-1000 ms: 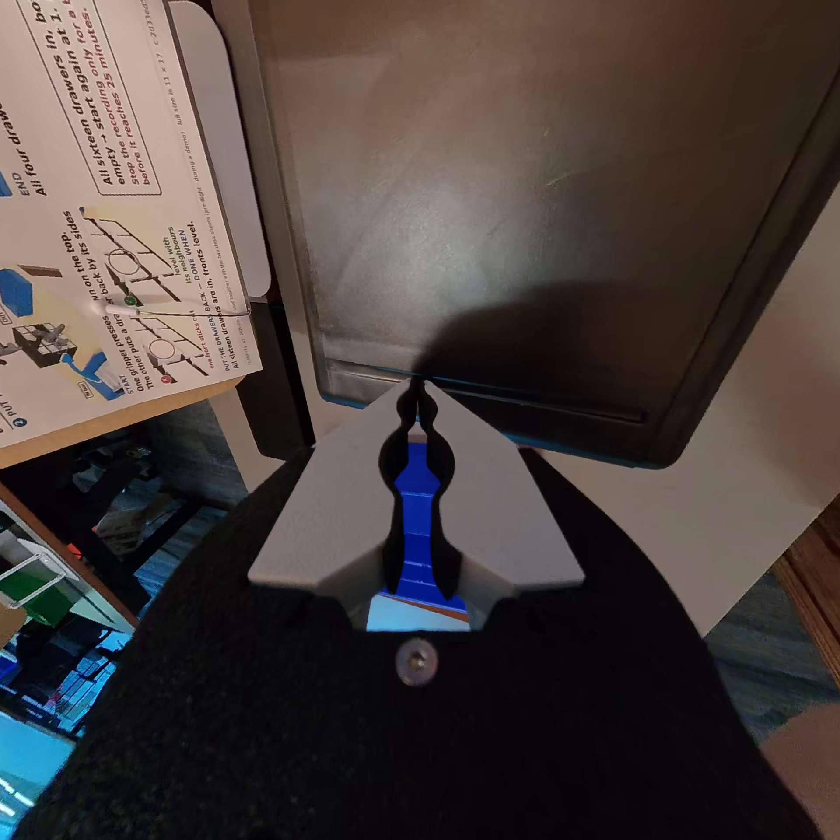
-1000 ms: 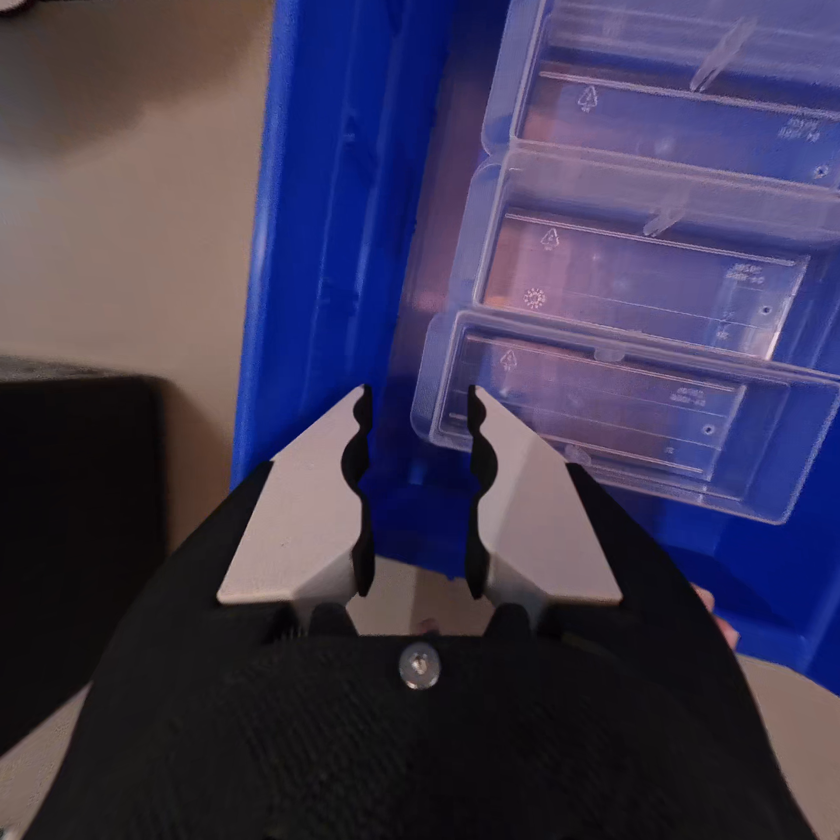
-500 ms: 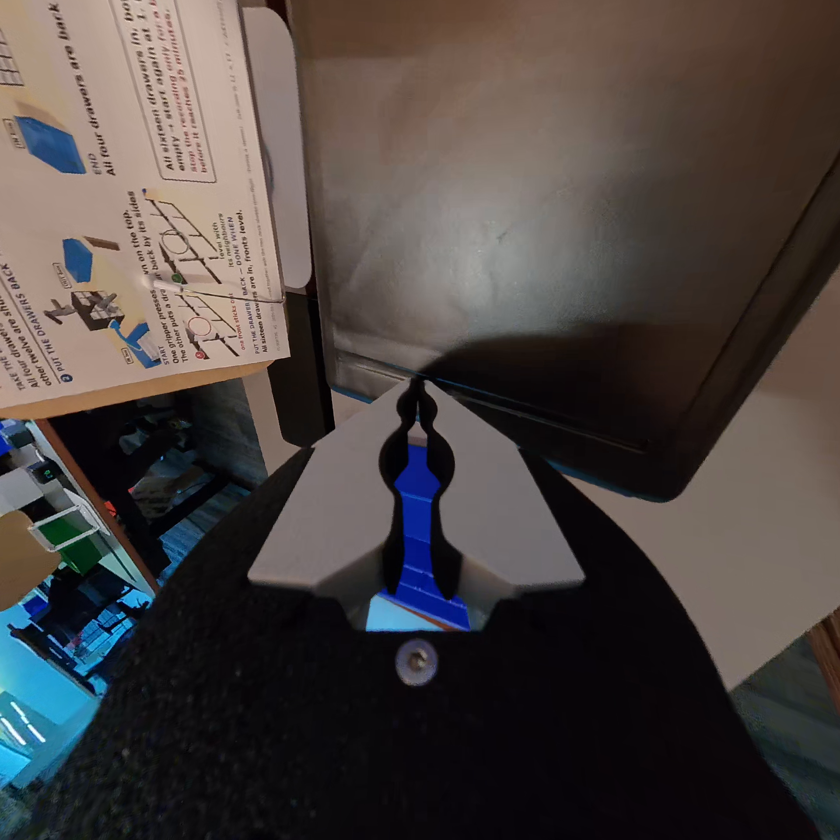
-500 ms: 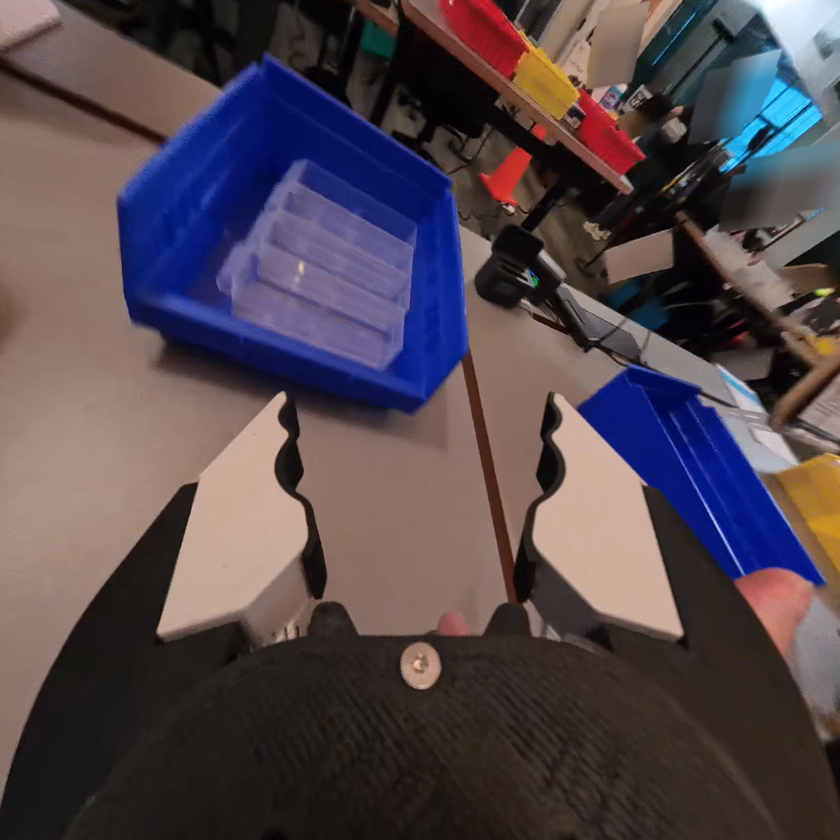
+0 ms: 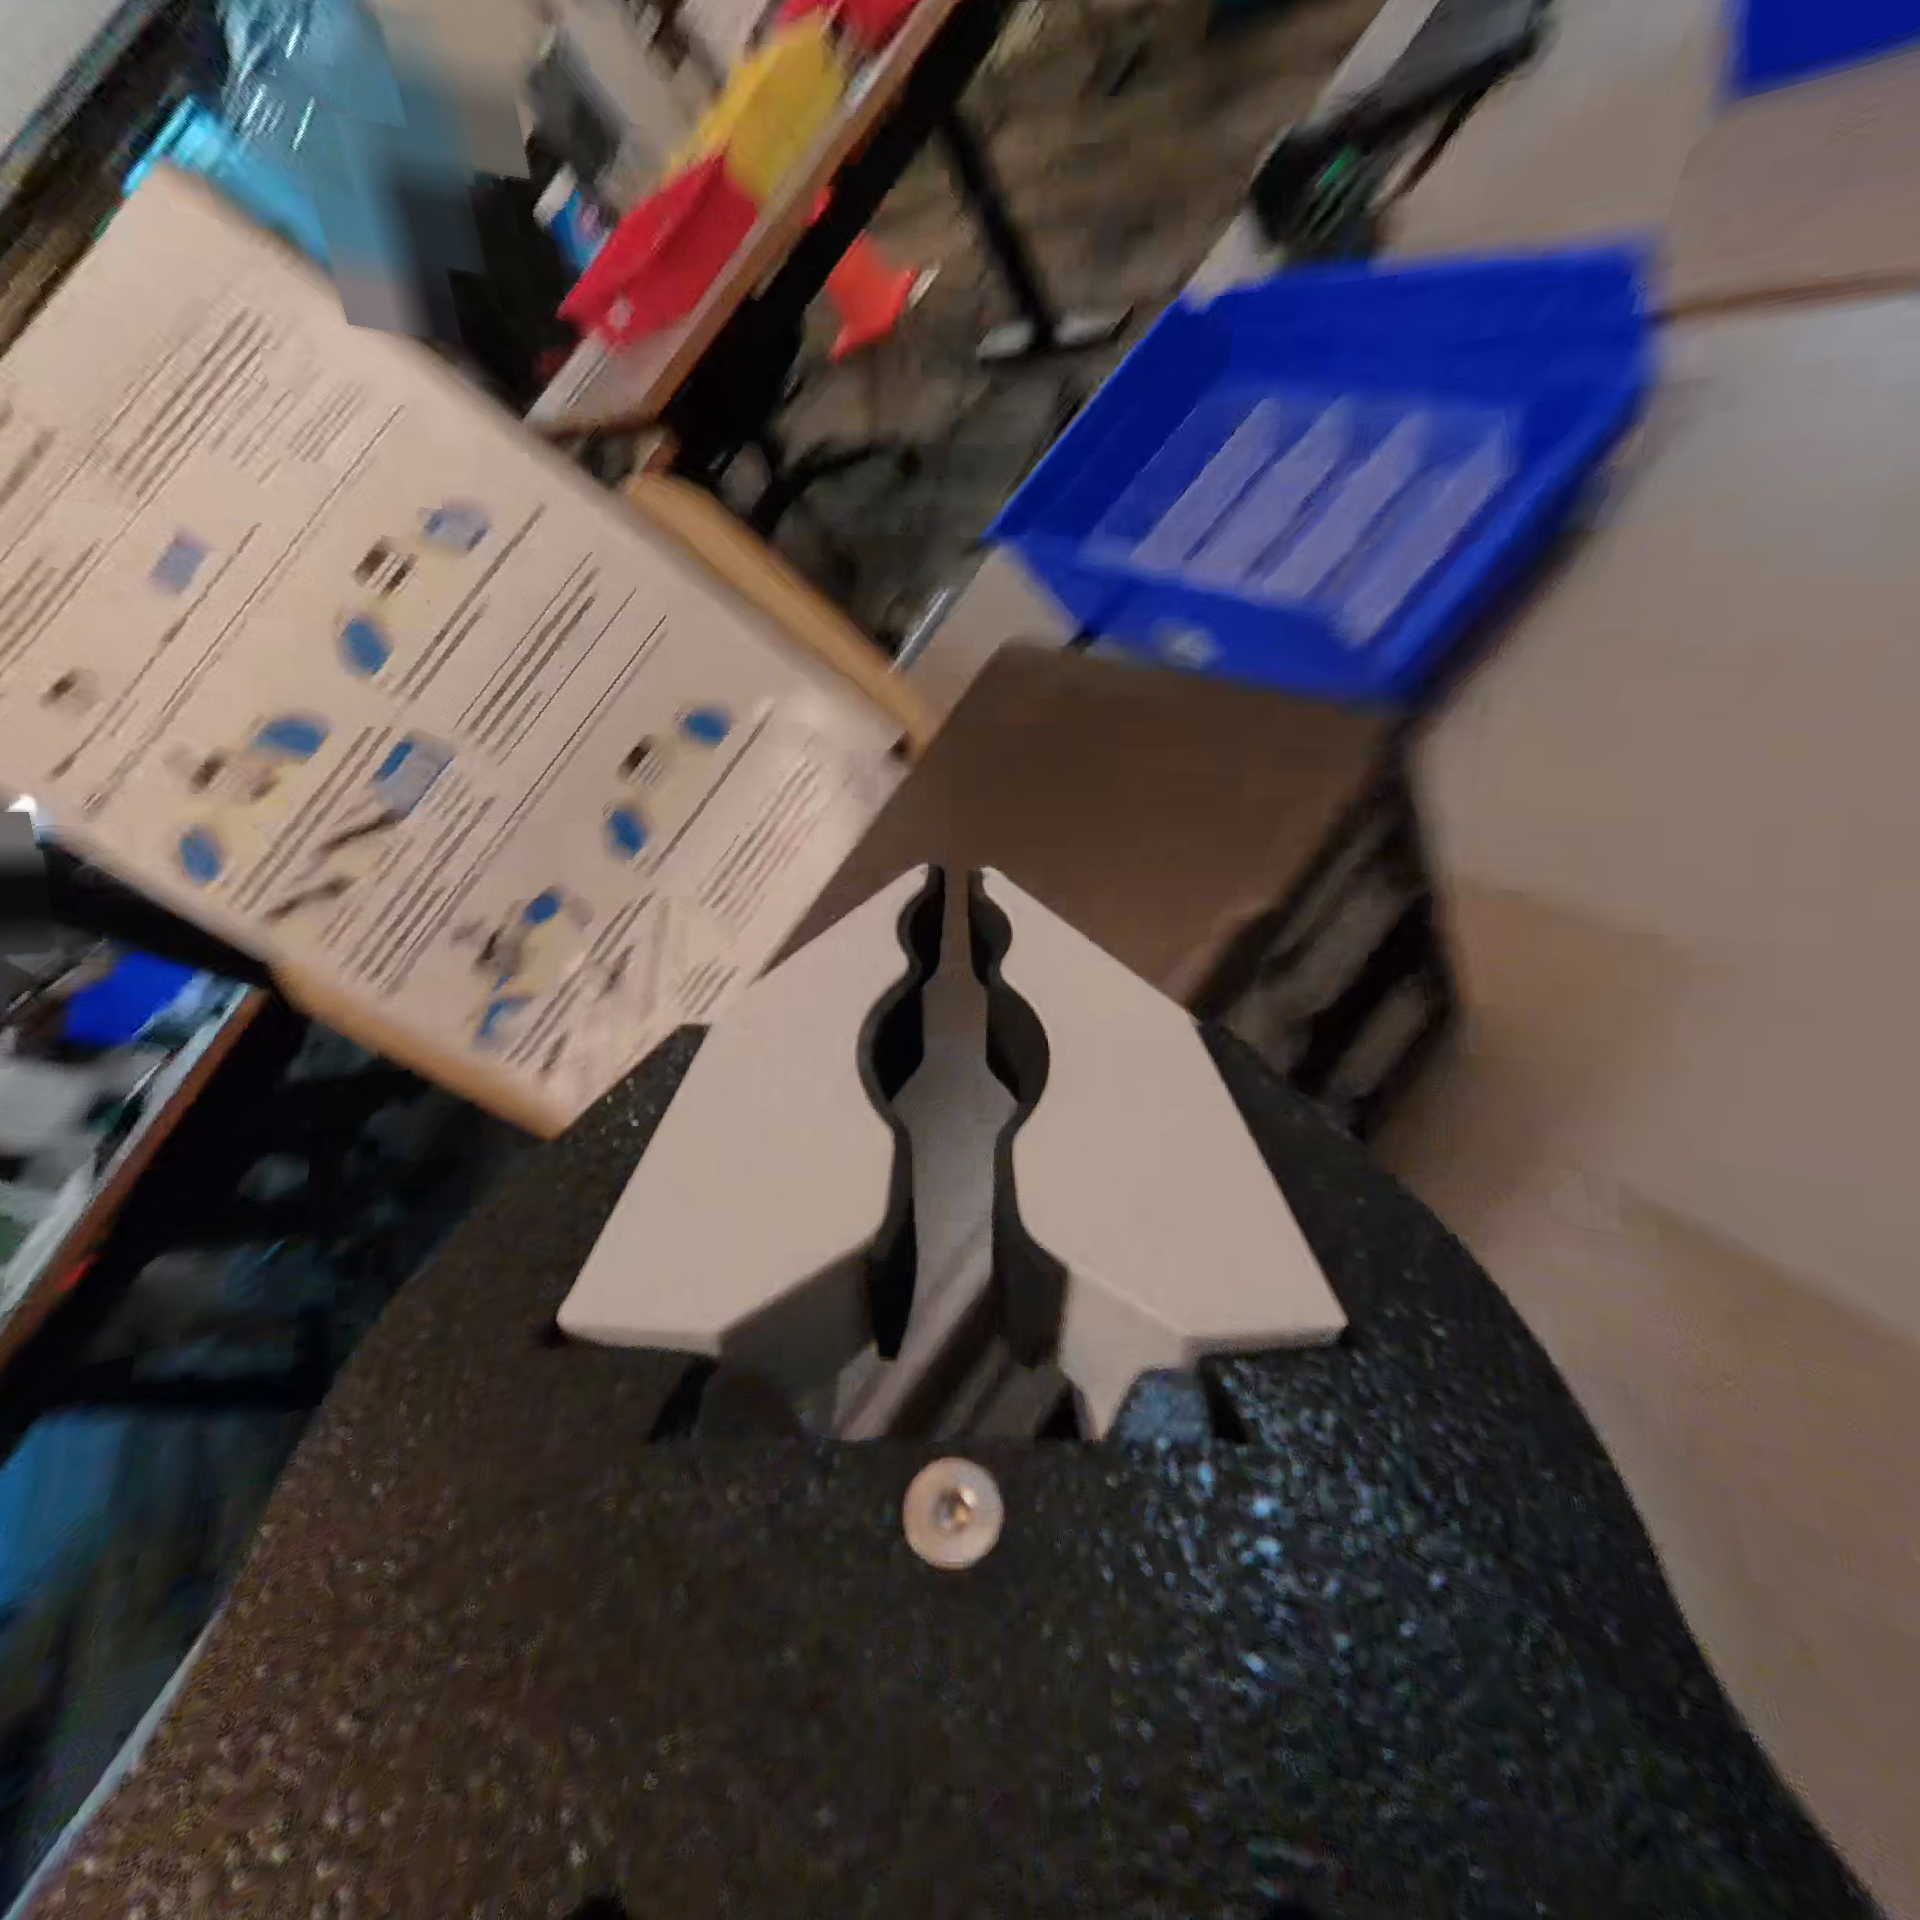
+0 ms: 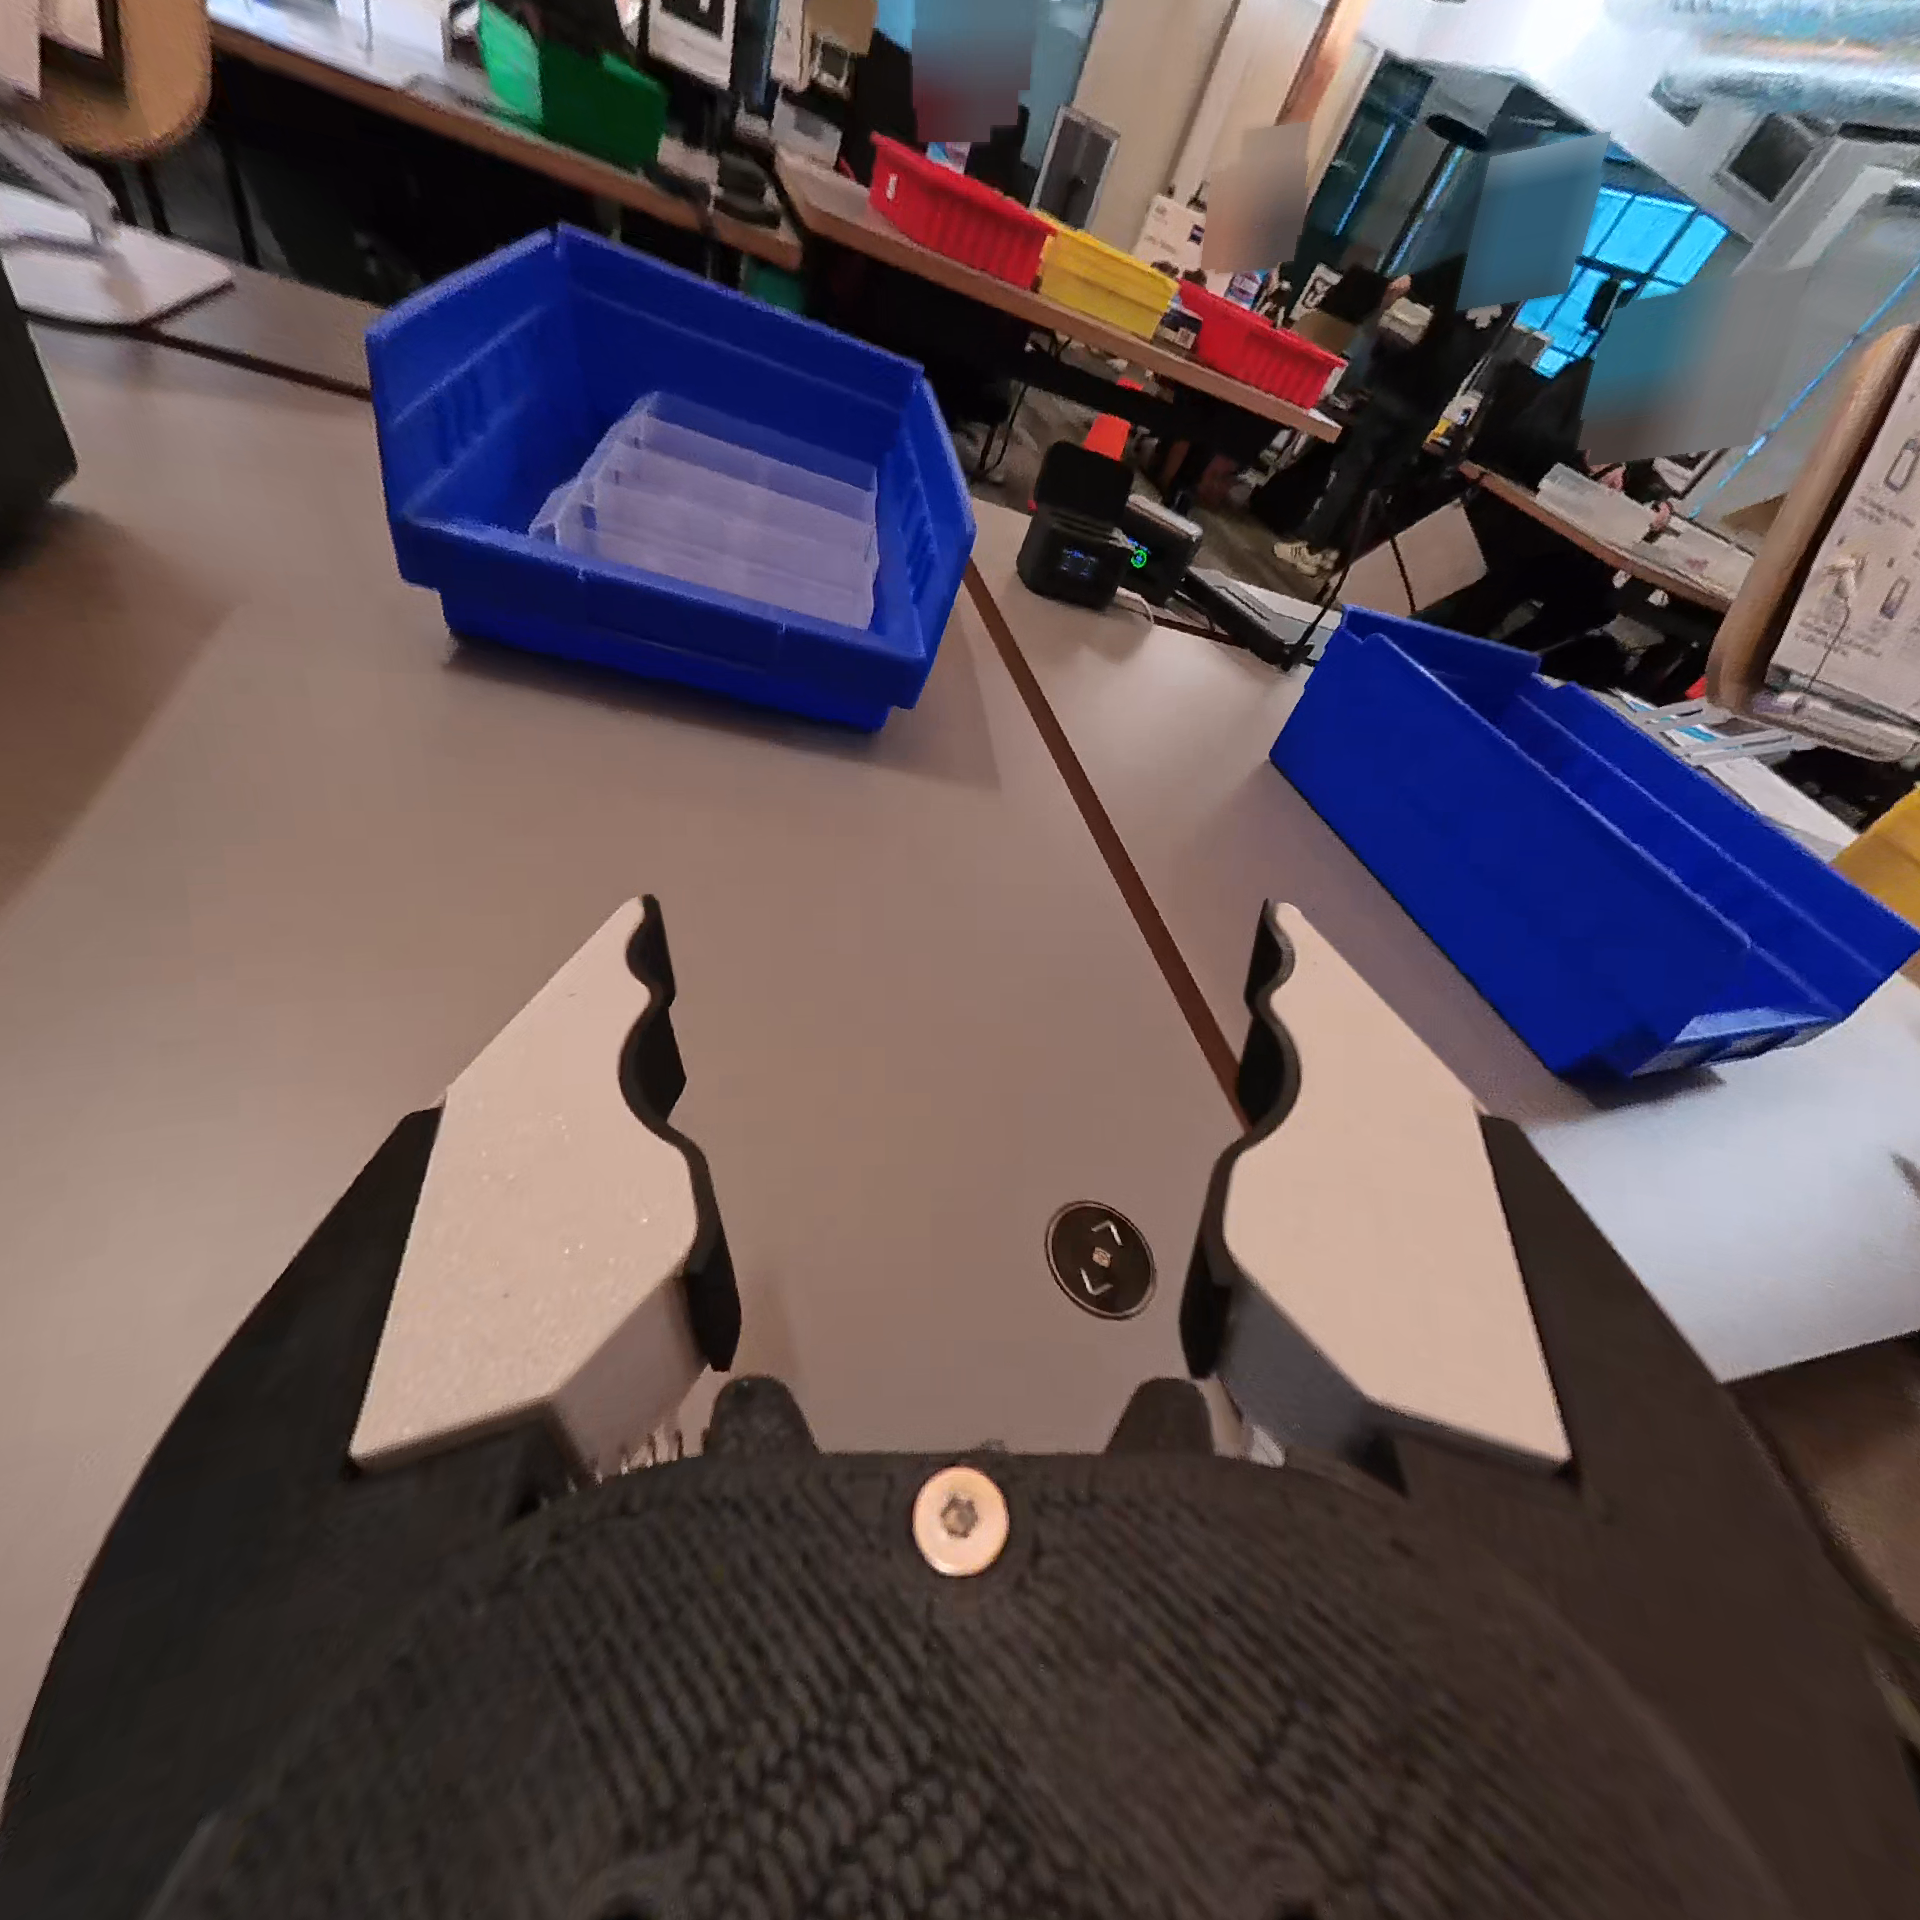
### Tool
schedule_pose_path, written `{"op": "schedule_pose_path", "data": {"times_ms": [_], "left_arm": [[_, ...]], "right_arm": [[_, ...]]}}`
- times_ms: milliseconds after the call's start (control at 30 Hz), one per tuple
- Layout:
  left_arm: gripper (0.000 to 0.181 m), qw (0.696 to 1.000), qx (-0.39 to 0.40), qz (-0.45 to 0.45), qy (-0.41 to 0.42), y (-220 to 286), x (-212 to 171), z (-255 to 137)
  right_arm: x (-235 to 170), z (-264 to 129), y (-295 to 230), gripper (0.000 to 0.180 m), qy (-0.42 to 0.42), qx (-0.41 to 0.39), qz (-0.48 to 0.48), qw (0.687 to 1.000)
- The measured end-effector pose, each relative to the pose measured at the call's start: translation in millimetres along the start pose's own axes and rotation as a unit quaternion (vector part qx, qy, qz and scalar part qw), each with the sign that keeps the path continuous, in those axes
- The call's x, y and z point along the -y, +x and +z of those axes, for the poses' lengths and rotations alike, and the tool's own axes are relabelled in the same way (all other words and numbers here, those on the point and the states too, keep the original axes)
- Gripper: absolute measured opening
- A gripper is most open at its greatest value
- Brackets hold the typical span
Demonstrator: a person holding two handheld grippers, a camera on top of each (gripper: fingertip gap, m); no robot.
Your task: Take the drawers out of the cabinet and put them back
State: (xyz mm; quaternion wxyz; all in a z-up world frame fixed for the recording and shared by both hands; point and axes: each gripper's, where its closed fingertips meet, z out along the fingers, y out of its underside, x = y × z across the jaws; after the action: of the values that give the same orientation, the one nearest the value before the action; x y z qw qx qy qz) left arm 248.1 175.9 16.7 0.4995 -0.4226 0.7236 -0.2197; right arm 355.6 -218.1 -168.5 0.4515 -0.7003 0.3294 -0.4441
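The left wrist view is heavily motion-smeared: the printed sheet (image 5: 343, 665) to the left of the left hand-held gripper (image 5: 956, 883) and the blue bin (image 5: 1340, 468) ahead of it on the right streak into soft bands, while the hand-held gripper itself stays crisp. The right wrist view is sharp and evenly lit from overhead, with daylight from windows far ahead on the right. The bin with clear drawers (image 6: 665, 488) ahead casts a soft shadow on the counter (image 6: 312, 883), and straight edges bow towards the frame borders.

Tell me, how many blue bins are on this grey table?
2. One blue bin sits far left holding clear drawers; the other blue bin sits right, seemingly empty, though its inside is partly hidden.
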Motion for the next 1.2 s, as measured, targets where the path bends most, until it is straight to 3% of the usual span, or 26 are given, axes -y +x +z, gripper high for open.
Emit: {"op": "schedule_pose_path", "data": {"times_ms": [33, 100, 233, 400, 500, 667, 933, 1033, 1133, 1200], "left_arm": [[0.001, 0.999, -0.023, -0.002, 0.027, 27, 18, -3], [0.001, 0.995, -0.074, -0.001, 0.070, 86, 50, -2], [0.011, 0.983, -0.139, -0.012, 0.120, 190, 88, 29], [0.039, 0.986, -0.096, -0.085, 0.109, 234, 87, 117], [0.050, 0.983, -0.063, -0.159, 0.071, 236, 68, 163], [0.062, 0.981, 0.051, -0.189, 0.019, 201, 34, 221], [0.065, 0.961, 0.091, -0.250, -0.080, 172, -16, 293], [0.055, 0.959, 0.065, -0.267, -0.074, 174, -22, 309], [0.015, 0.973, 0.045, -0.221, -0.053, 181, -17, 313], [0.014, 0.979, 0.068, -0.187, -0.054, 179, -18, 313]], "right_arm": [[0, 3, -1, 0.111, 0.005, 0.002, 0.013, 1.000], [1, 8, -9, 0.113, -0.006, 0.031, 0.014, 0.999], [9, 13, 8, 0.114, 0.004, 0.013, 0.004, 1.000], [11, 16, 36, 0.114, 0.017, 0.006, 0.054, 0.998], [12, 17, 53, 0.114, 0.025, -0.005, 0.086, 0.996], [17, 25, 47, 0.110, 0.039, 0.018, 0.126, 0.991], [24, 43, 9, 0.113, 0.027, 0.063, 0.087, 0.994], [28, 45, 6, 0.113, 0.031, 0.065, 0.087, 0.994], [30, 46, 6, 0.113, 0.032, 0.066, 0.088, 0.993], [31, 47, 7, 0.113, 0.035, 0.064, 0.089, 0.993]]}}
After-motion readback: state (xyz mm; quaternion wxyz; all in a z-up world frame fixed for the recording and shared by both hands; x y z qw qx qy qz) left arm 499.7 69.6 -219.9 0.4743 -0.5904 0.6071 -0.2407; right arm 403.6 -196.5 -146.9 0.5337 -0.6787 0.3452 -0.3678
